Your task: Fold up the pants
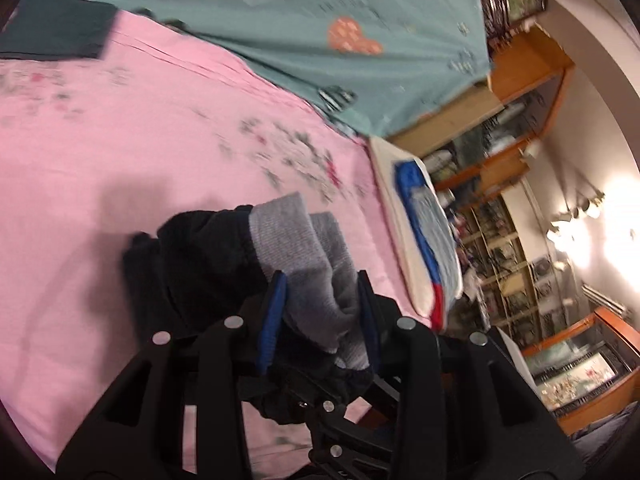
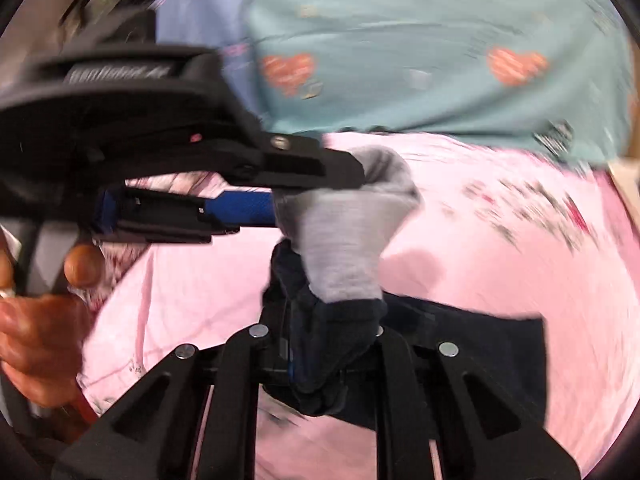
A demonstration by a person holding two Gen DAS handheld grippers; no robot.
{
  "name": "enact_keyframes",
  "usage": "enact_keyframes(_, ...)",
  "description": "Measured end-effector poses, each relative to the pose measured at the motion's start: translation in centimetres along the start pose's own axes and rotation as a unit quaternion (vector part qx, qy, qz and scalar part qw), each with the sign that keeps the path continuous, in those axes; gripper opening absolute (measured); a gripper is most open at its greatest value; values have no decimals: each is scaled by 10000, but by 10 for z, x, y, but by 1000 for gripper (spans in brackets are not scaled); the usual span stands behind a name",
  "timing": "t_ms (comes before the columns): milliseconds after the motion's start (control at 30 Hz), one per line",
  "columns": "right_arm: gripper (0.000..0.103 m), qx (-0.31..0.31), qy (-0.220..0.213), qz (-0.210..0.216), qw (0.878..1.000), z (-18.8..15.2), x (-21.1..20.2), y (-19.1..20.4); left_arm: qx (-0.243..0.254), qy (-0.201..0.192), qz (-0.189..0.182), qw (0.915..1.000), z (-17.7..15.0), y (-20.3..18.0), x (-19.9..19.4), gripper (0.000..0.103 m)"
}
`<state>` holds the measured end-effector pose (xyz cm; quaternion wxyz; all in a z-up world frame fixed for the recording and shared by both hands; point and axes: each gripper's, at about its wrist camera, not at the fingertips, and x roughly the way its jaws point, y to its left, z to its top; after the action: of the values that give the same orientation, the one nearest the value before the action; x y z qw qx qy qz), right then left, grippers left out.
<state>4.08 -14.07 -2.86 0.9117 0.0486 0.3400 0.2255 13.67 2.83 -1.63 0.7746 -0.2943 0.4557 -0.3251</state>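
We have both grippers, left gripper (image 1: 320,300) and right gripper (image 2: 332,344), clamped on the dark pants' grey ribbed cuffs (image 1: 304,240), mid-fold; next, we lay them flat on the pink bedsheet (image 1: 120,160).

no readable text, only blurred, illegible raised lettering on the left gripper (image 2: 320,196) body

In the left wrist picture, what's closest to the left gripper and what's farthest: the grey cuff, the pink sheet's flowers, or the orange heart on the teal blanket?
1. Grey cuff of the dark pants: clamped in the left gripper.
2. Flower print on the pink sheet: beyond the cuff, mid-picture.
3. Orange heart on the teal blanket: farthest, at the top.
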Motion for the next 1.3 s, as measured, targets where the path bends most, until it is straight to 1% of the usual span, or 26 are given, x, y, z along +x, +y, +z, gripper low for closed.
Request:
enact_keyframes(67, 15, 403, 42, -49, 9992, -12, -11, -40, 213, 245, 16, 9995, -5, -19, 33, 34)
enact_keyframes(100, 15, 641, 100, -63, 9979, -22, -9, -67, 339, 364, 68, 9987, -9, -29, 49, 34)
enact_keyframes(167, 15, 1075, 229, -4, 9939, -37, -6, -105, 586, 565, 261, 9963, -17, -45, 81, 34)
enact_keyframes(200, 15, 1336, 339, 86, 9904, -47, -1, -126, 684, 665, 390, 9947, -20, -52, 95, 34)
enact_keyframes(233, 15, 1581, 471, 207, 9861, -54, 12, -138, 715, 718, 492, 9936, -22, -54, 102, 35)
enact_keyframes(300, 15, 2095, 719, 452, 9741, -74, 26, -177, 702, 758, 682, 9923, -23, -54, 112, 36)
enact_keyframes(333, 15, 2227, 807, 581, 9698, -81, 30, -188, 691, 770, 853, 9910, -24, -51, 114, 36)
enact_keyframes(400, 15, 2300, 939, 860, 9648, -96, 30, -192, 790, 723, 1295, 9858, -22, -46, 114, 39)
enact_keyframes(433, 19, 2335, 986, 966, 9625, -101, 30, -193, 918, 686, 1585, 9807, -23, -43, 114, 40)
enact_keyframes(467, 28, 2435, 1034, 1076, 9584, -99, 33, -203, 1016, 696, 1831, 9754, -26, -39, 113, 41)
enact_keyframes(533, 41, 2555, 1108, 1245, 9523, -99, 35, -213, 1105, 786, 2316, 9633, -31, -26, 116, 41)
enact_keyframes(567, 42, 2539, 1158, 1257, 9520, -98, 30, -212, 1081, 820, 2451, 9599, -33, -19, 115, 41)
enact_keyframes(600, 43, 2461, 1244, 1213, 9536, -94, 25, -212, 1022, 839, 2530, 9584, -35, -12, 112, 41)
enact_keyframes(667, 50, 2314, 1229, 1021, 9597, -82, 8, -217, 949, 780, 2564, 9587, -35, -9, 107, 42)
enact_keyframes(733, 51, 2109, 1015, 770, 9692, -78, -20, -215, 952, 699, 2579, 9589, -38, -2, 92, 47)
enact_keyframes(800, 51, 2029, 787, 554, 9745, -68, -40, -218, 1018, 643, 2745, 9540, -41, 2, 84, 51)
enact_keyframes(833, 51, 2050, 700, 554, 9747, -64, -46, -219, 1007, 619, 2817, 9522, -44, 8, 79, 51)
enact_keyframes(900, 52, 2119, 640, 688, 9728, -55, -48, -220, 862, 610, 2780, 9548, -49, 18, 70, 51)
enact_keyframes(967, 51, 2154, 829, 670, 9707, -49, -36, -219, 655, 608, 2714, 9583, -53, 30, 68, 51)
enact_keyframes(1100, 51, 2133, 1412, 474, 9656, -42, 10, -213, 453, 748, 2546, 9631, -65, 46, 77, 53)
enact_keyframes(1133, 49, 2021, 1477, 369, 9675, -39, 17, -209, 421, 811, 2546, 9627, -68, 51, 81, 53)
enact_keyframes(1167, 30, 1905, 1465, 286, 9703, -35, 19, -204, 397, 846, 2546, 9625, -70, 55, 85, 53)
enact_keyframes(1200, 20, 1744, 1401, 201, 9745, -27, 15, -198, 371, 867, 2545, 9625, -71, 58, 87, 53)
enact_keyframes(1233, 14, 1663, 1255, 188, 9779, -21, 5, -194, 350, 875, 2528, 9629, -71, 59, 87, 53)
enact_keyframes(1267, 13, 1538, 965, 147, 9833, -16, -13, -189, 350, 861, 2463, 9647, -71, 59, 86, 54)
enact_keyframes(1300, 13, 1457, 836, 105, 9857, -15, -21, -185, 353, 848, 2421, 9659, -70, 59, 87, 58)
